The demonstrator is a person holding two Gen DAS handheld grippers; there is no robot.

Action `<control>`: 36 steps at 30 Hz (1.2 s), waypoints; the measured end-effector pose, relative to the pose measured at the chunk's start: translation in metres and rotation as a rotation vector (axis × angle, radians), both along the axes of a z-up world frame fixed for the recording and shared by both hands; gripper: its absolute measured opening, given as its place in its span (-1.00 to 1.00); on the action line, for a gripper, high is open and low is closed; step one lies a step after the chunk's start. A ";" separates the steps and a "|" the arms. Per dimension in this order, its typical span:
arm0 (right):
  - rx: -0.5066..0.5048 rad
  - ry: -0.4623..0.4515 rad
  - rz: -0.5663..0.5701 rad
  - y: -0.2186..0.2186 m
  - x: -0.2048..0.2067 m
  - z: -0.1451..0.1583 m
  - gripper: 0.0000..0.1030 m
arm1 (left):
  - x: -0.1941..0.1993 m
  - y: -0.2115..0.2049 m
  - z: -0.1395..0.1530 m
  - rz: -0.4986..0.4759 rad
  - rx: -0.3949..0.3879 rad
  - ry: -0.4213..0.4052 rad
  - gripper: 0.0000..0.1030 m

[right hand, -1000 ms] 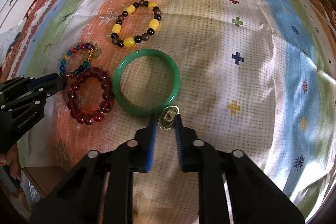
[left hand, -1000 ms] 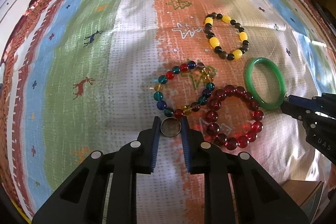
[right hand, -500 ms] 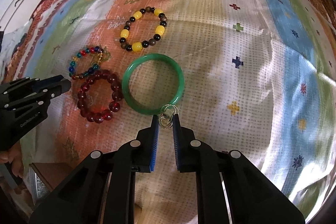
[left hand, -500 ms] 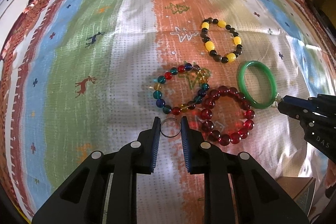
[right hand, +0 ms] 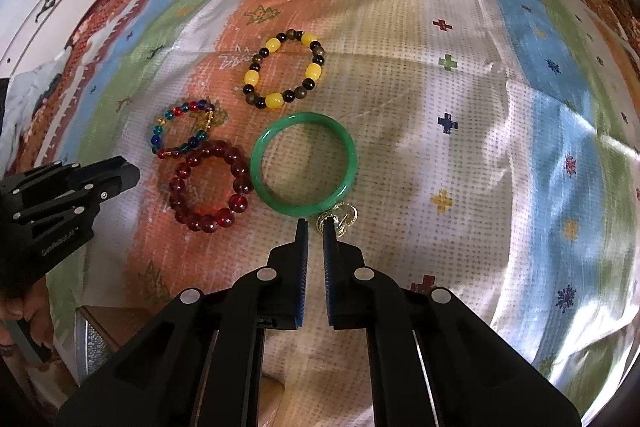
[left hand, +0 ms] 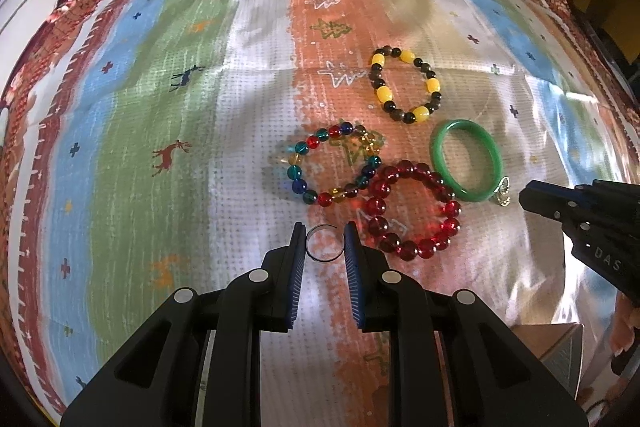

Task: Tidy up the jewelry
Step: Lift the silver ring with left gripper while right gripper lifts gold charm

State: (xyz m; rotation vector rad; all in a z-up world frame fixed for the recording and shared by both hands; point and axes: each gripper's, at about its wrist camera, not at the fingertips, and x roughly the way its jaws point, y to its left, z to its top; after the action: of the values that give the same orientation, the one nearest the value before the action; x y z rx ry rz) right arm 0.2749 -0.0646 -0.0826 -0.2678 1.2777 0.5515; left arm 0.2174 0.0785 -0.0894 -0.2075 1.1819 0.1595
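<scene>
Between the blue pads of your left claw (left hand: 324,241) sits a thin plain ring (left hand: 325,243), pinched at its two sides, so the claw is closed on it. You see the ring face-on as a full circle, its hole looking straight back at the camera and the cloth showing through it. It is a narrow dark band with a bright glint along its top edge.

Your right claw (right hand: 315,231) has just been closing and now stands nearly shut. A small gold ornament (right hand: 340,218) with looped wire and a pale stone lies at the tip of its right finger; you cannot tell from here whether the pads actually hold it. It touches the near rim of the green bangle (right hand: 304,165).

Just beyond lie a dark red bead bracelet (left hand: 412,211), touching the bangle, and a bracelet of mixed coloured beads (left hand: 332,165) overlapping the red one. Farther off is a yellow-and-brown bead bracelet (left hand: 406,85), apart from the others. All rest flat on a striped cloth (left hand: 160,107) printed with deer and trees.
</scene>
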 end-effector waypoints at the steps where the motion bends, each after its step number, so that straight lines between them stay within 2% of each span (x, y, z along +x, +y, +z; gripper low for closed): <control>1: -0.002 0.000 -0.002 0.001 0.001 0.000 -0.84 | -0.001 0.000 0.001 0.000 -0.001 -0.003 -0.63; 9: -0.065 0.000 0.010 0.006 0.003 -0.010 -0.82 | -0.002 -0.001 0.002 -0.001 -0.001 -0.004 -0.63; 10: -0.073 -0.004 0.014 0.007 0.003 -0.011 -0.75 | -0.002 -0.002 0.002 -0.001 -0.002 -0.003 -0.63; 11: -0.076 -0.005 0.018 0.008 0.003 -0.012 -0.50 | -0.002 -0.001 0.002 -0.001 -0.001 -0.003 -0.63; 12: -0.082 -0.011 0.024 0.009 0.002 -0.012 -0.33 | -0.002 -0.002 0.003 0.000 -0.001 -0.003 -0.63; 24: -0.131 -0.021 0.059 0.020 0.009 -0.027 -0.33 | 0.002 -0.003 0.005 -0.014 -0.002 -0.005 -0.63; 36: -0.110 -0.031 0.068 0.024 0.012 -0.032 -0.33 | 0.002 -0.004 0.004 -0.018 -0.002 -0.003 -0.63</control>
State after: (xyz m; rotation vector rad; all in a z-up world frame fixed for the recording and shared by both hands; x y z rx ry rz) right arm 0.2872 -0.0401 -0.1145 -0.4107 1.2743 0.5338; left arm 0.2199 0.0746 -0.0855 -0.1986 1.1804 0.1426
